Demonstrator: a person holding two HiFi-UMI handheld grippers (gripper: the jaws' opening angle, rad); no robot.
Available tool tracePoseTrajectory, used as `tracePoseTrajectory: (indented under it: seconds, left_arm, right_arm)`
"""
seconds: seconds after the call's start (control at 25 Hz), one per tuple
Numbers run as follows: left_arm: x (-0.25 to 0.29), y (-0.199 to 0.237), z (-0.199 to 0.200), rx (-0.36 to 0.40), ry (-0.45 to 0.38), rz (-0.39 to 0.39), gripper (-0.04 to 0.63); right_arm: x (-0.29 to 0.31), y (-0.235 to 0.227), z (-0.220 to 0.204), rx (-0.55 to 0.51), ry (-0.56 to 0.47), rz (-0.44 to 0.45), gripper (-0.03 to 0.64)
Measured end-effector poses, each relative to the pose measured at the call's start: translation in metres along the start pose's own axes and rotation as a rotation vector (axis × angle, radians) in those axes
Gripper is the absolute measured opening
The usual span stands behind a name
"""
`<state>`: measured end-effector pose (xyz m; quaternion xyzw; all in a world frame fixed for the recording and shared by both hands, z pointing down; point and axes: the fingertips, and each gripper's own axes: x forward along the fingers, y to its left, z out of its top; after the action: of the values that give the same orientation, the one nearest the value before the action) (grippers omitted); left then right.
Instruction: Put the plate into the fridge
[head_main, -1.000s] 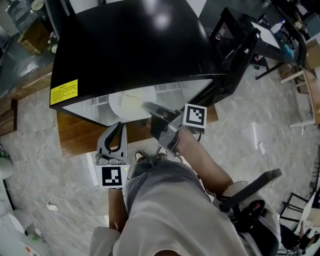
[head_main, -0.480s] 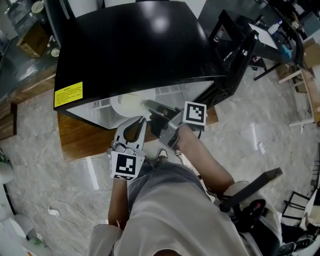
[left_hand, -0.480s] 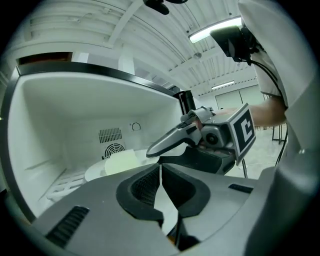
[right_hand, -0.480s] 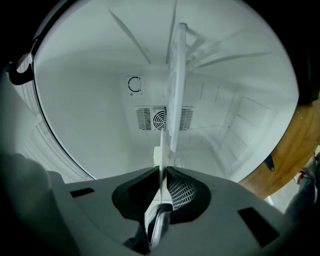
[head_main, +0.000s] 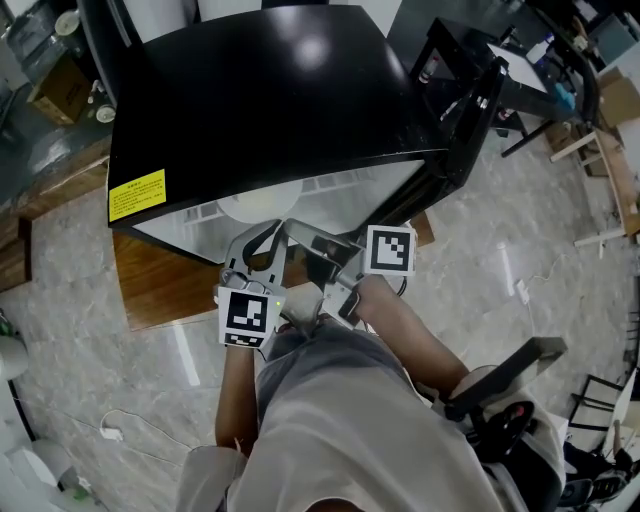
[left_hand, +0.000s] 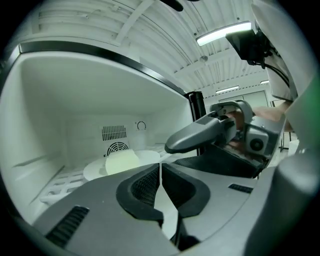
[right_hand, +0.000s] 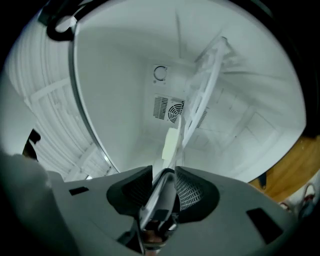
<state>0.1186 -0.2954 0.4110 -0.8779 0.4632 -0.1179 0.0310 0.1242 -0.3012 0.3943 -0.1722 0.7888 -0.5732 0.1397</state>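
A white plate (head_main: 243, 208) with a pale yellow piece on it lies flat on the white wire shelf inside the black fridge (head_main: 270, 90). My right gripper (head_main: 303, 238) reaches into the fridge mouth. Its jaws have just been opening, and the plate's (right_hand: 166, 172) rim still sits loosely between them. The left gripper view shows the plate (left_hand: 145, 156) ahead of the fan grille, with the right gripper's fingers (left_hand: 200, 134) at its right edge. My left gripper (head_main: 258, 238) hangs just left of the right one, shut and holding nothing (left_hand: 160, 172).
The fridge stands on a low wooden board (head_main: 160, 285) over a marble floor. Its door (head_main: 470, 110) hangs open at the right. A yellow label (head_main: 138, 193) marks the top's front edge. A black chair part (head_main: 510, 365) sits at the lower right.
My left gripper has come up from the lower left to the fridge mouth, beside the right gripper. The right gripper has stayed at the plate's rim and rolled somewhat.
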Motion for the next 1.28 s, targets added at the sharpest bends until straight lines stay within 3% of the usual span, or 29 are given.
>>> tracePoseTrajectory:
  seconds: [0.12, 0.32, 0.44, 0.64, 0.92, 1.28]
  left_arm:
    - [-0.010, 0.005, -0.003, -0.014, 0.001, 0.017, 0.028]
    - [-0.030, 0.040, -0.014, -0.070, 0.023, 0.168, 0.028]
    - [-0.034, 0.061, -0.019, -0.062, 0.045, 0.233, 0.026]
    - [-0.028, 0.069, -0.010, -0.041, 0.056, 0.235, 0.026]
    - [-0.009, 0.052, 0.005, -0.070, 0.003, 0.144, 0.026]
    - [0.005, 0.062, 0.017, -0.129, -0.019, 0.143, 0.026]
  right_arm:
    - [-0.005, -0.009, -0.008, -0.216, -0.011, -0.129, 0.127]
    - [0.000, -0.005, -0.015, -0.937, 0.033, -0.397, 0.037]
    - [0.016, 0.007, -0.019, -1.143, 0.026, -0.442, 0.023]
    - [0.029, 0.013, -0.015, -1.261, 0.018, -0.485, 0.018]
    - [0.026, -0.003, 0.023, -1.288, -0.032, -0.575, 0.018]
    - [0.023, -0.007, 0.061, -1.267, -0.073, -0.618, 0.018]
